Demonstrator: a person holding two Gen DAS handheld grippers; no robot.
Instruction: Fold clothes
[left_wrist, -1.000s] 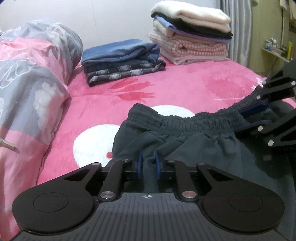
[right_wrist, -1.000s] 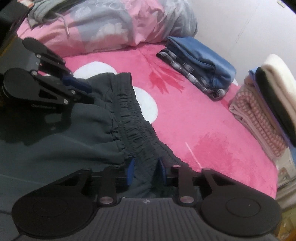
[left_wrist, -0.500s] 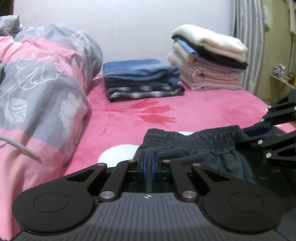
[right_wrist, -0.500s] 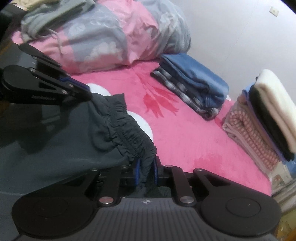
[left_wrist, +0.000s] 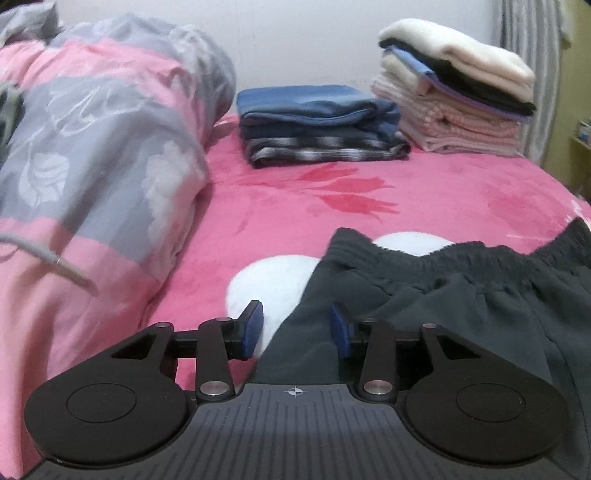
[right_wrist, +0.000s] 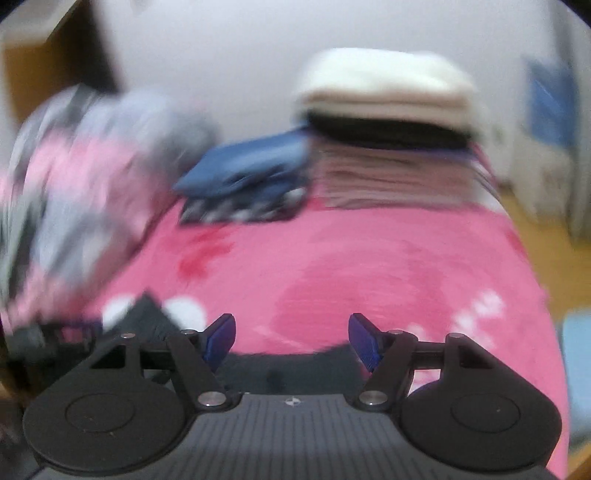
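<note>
Bed (left_wrist: 461, 192) covered by a pink plush blanket with white and red patches. Lying on it: dark grey trousers (left_wrist: 461, 295) at the near side, elastic waistband toward the wall; a rumpled pink-and-grey duvet (left_wrist: 99, 155) heaped along the left; a folded blue and plaid pile (left_wrist: 317, 122) at the far end; just beside that, a taller stack of folded clothes (left_wrist: 458, 99) (cream on top, pink checks below).

Trousers (left_wrist: 461, 295) on bed (left_wrist: 295, 206) front-right, duvet (left_wrist: 92, 147) left, two folded stacks (left_wrist: 317, 125) (left_wrist: 458, 103) behind.
</note>
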